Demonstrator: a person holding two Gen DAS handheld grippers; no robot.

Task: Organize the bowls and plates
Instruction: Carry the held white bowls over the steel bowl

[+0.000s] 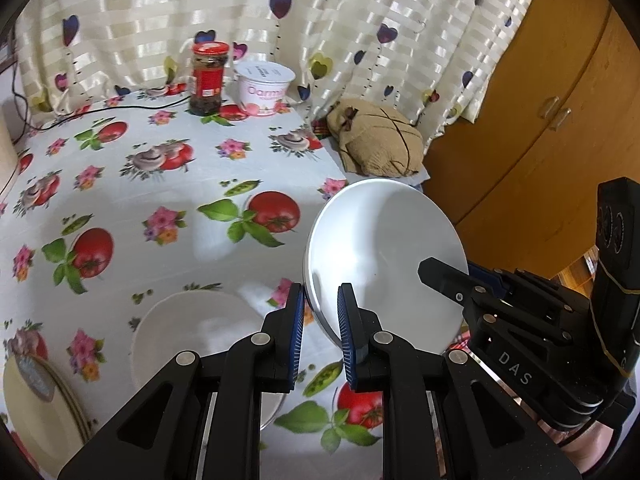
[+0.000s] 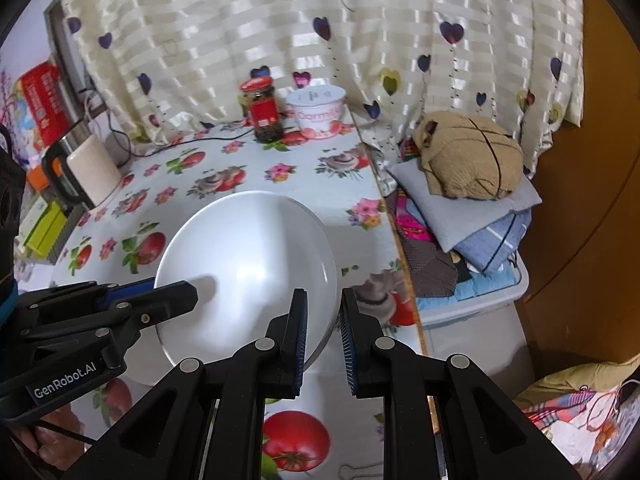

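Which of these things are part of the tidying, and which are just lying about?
Part of the job:
- white plate, gripped at its rim by both grippers
- white bowl
- cream plates

Just lying about:
- red-lidded jar
- yogurt tub
- tan cloth bundle
- kettle

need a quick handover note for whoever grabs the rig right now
Left gripper: jaws shut on the near-left rim of the white plate.
Right gripper: jaws shut on the same plate's opposite rim, so both carry it, tilted, clear of the table.
Below on the left: a white bowl and a cream plate with more under it at the table's near-left edge.
Done: the white plate is picked up.
Left: set it down with the other dishes, probably on the cream plate; then place the bowl.
Jar and tub stand at the back, out of the way.
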